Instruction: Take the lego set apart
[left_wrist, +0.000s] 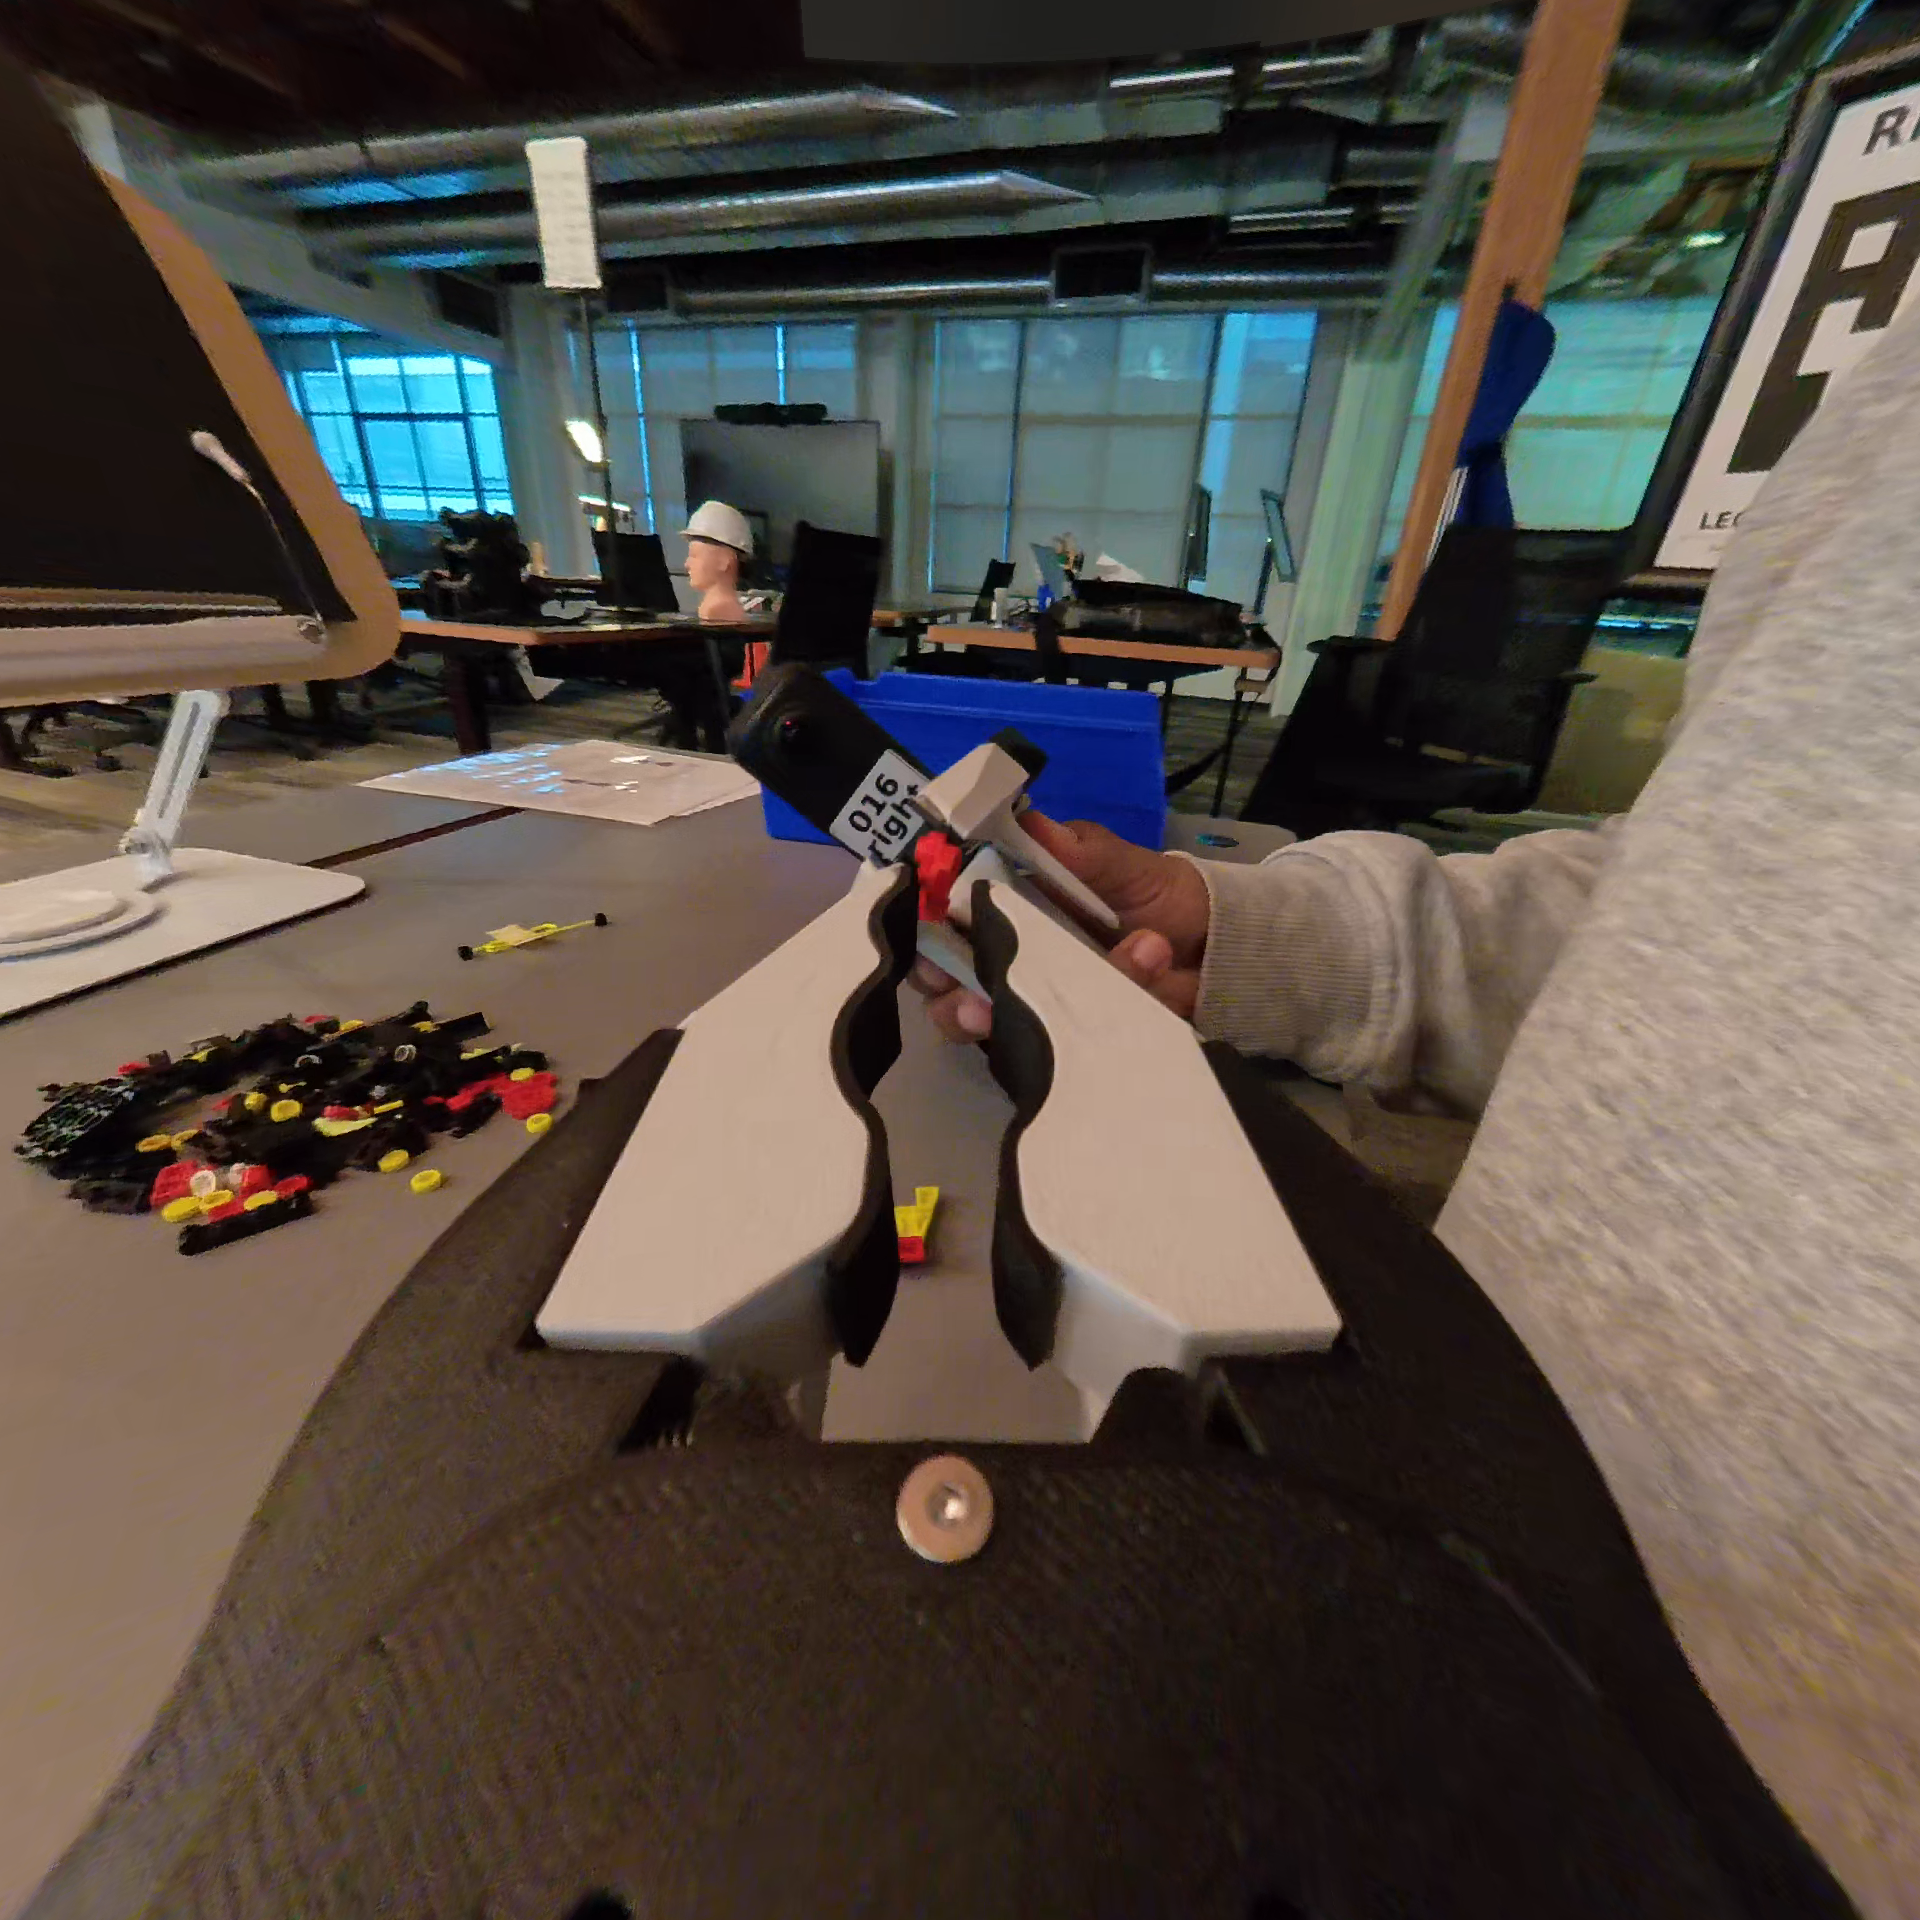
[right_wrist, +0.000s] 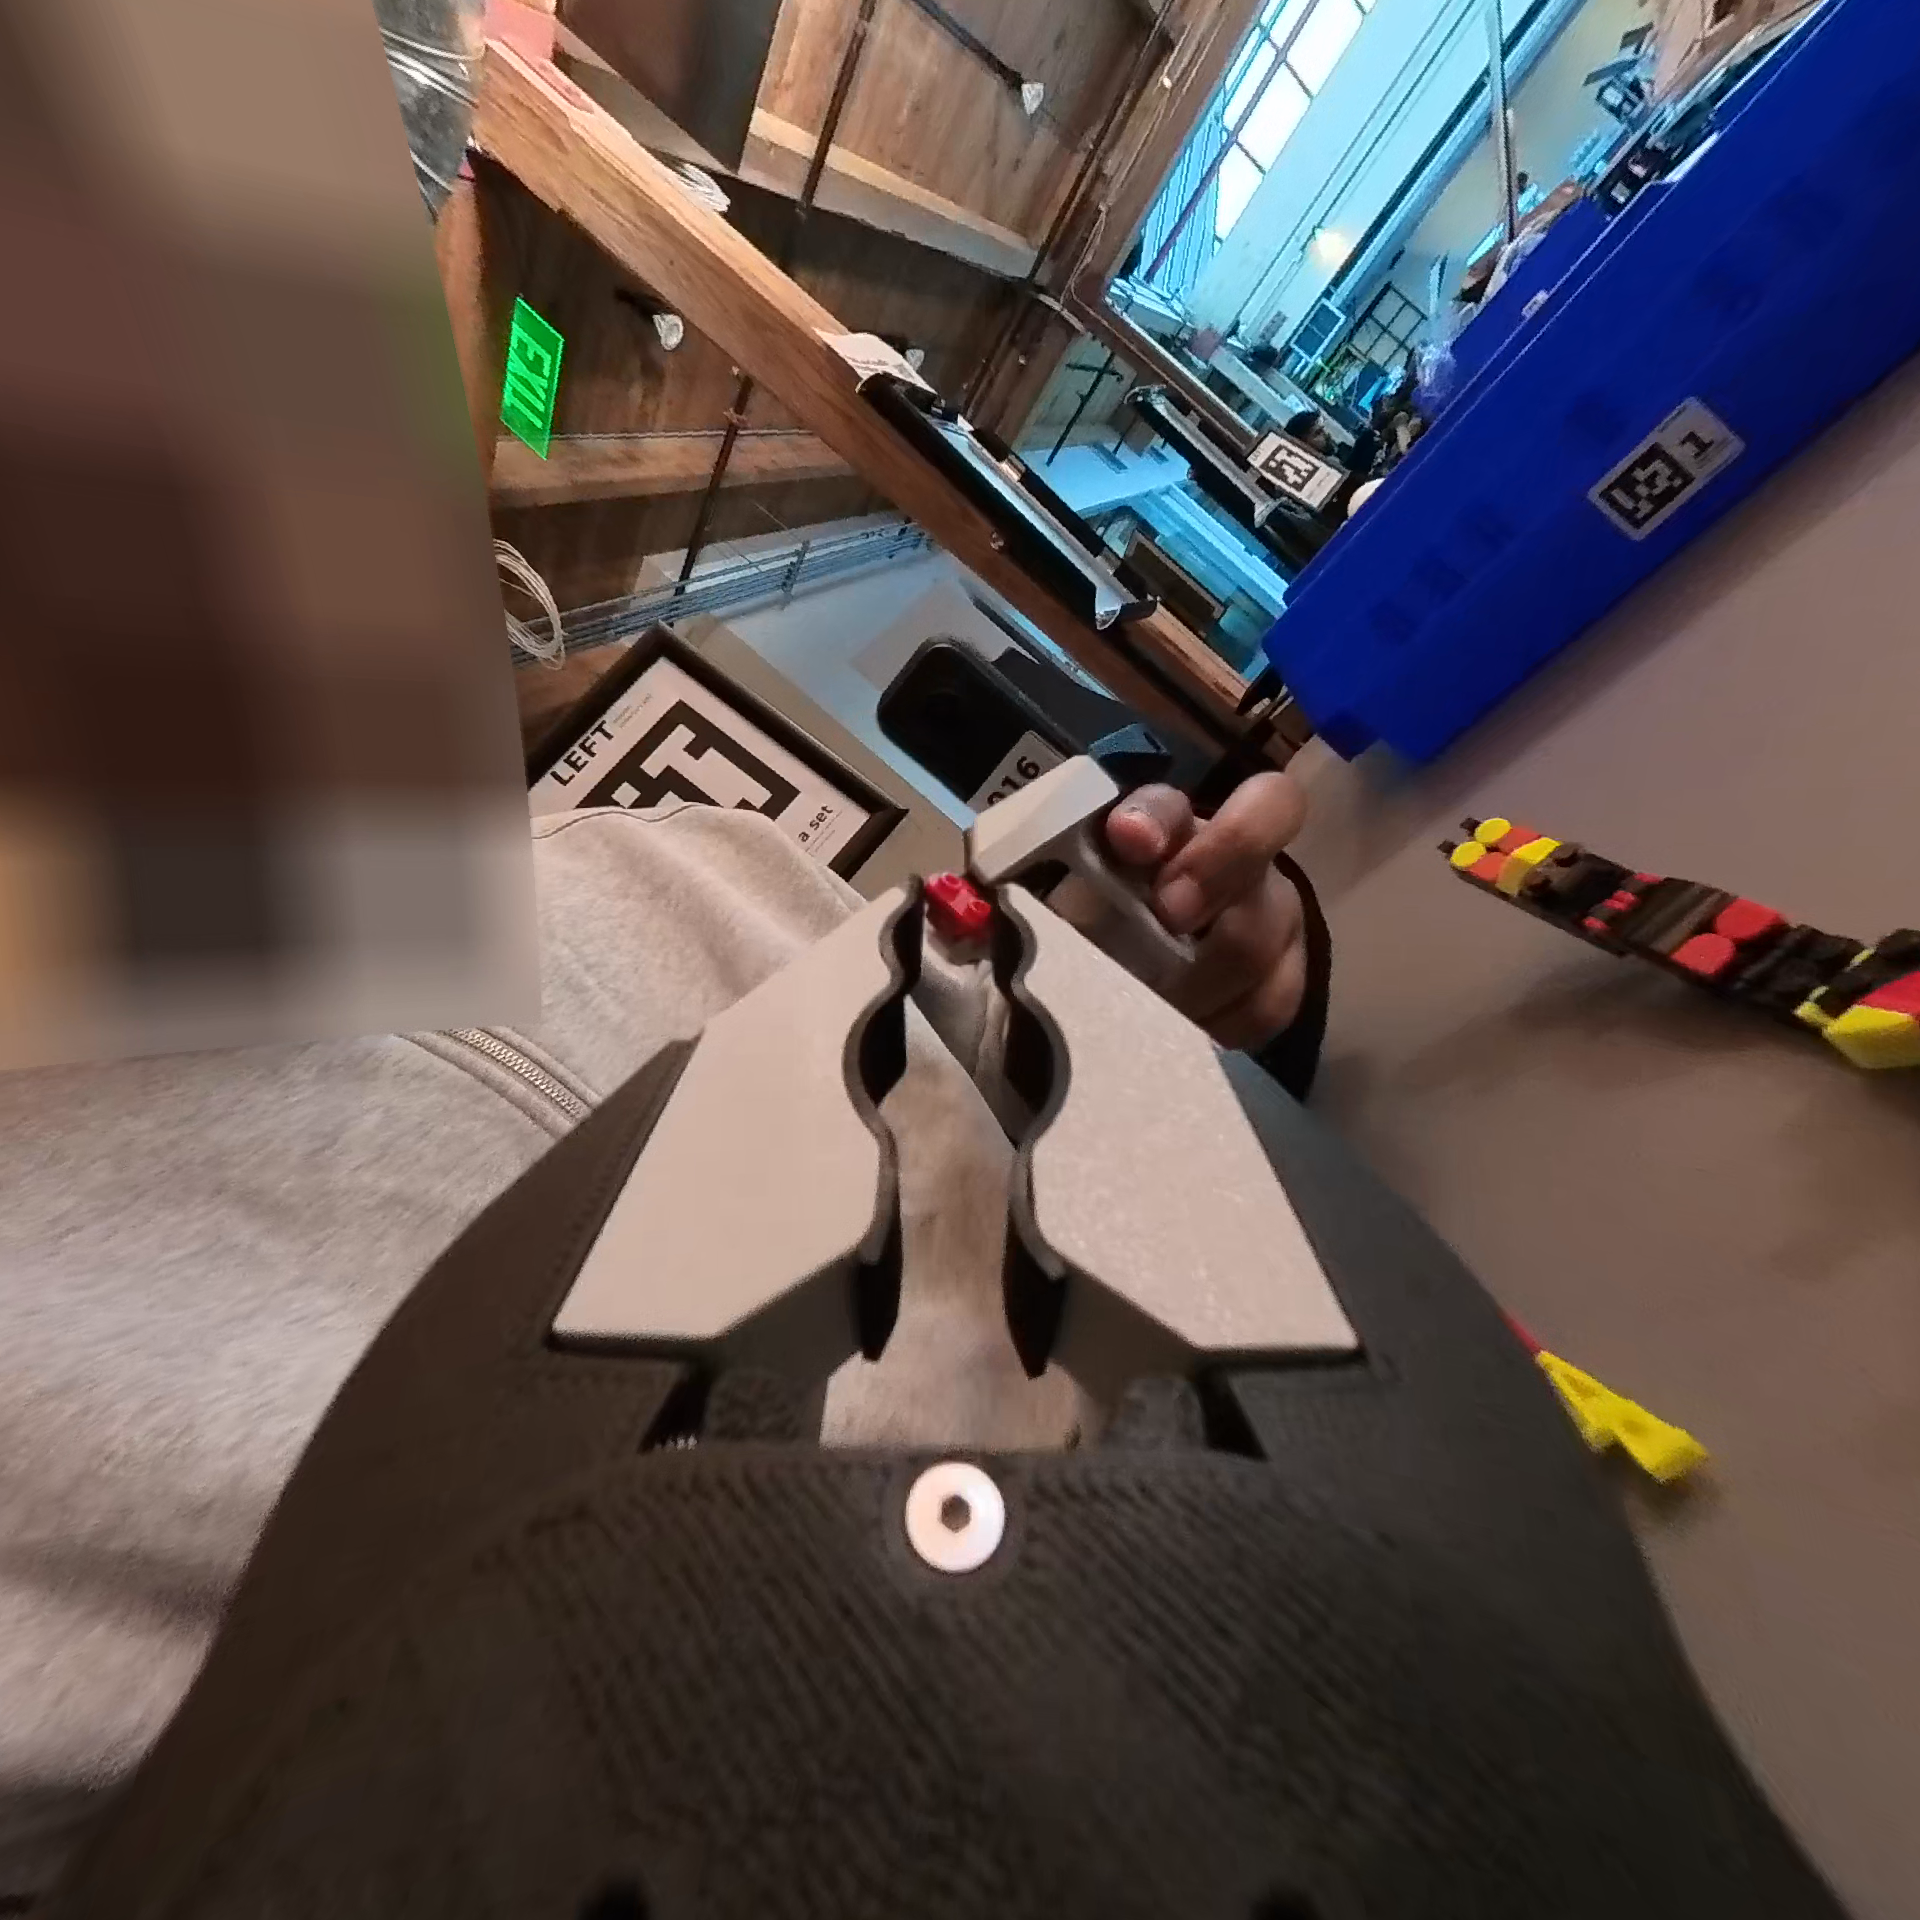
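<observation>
A small red lego piece (left_wrist: 934, 871) is held in the air between both grippers, above the grey table (left_wrist: 623, 935). My left gripper (left_wrist: 937, 891) is shut on it at the fingertips. My right gripper (right_wrist: 954, 912) is shut on the same red piece (right_wrist: 958, 906) from the opposite side. Each view shows the other gripper tip to tip with its own, held by a hand (left_wrist: 1132, 914). A pile of black, red and yellow lego parts (left_wrist: 281, 1112) lies on the table to the left. A long black, red and yellow lego strip (right_wrist: 1704, 940) lies in the right wrist view.
A blue bin (left_wrist: 1039, 743) stands behind the grippers. A small yellow and red part (left_wrist: 916, 1226) lies under my left fingers. A yellow axle part (left_wrist: 532, 935) and a loose yellow piece (right_wrist: 1621, 1423) lie on the table. A white stand base (left_wrist: 156, 914) sits at far left. The grippers are tip to tip, or close to it.
</observation>
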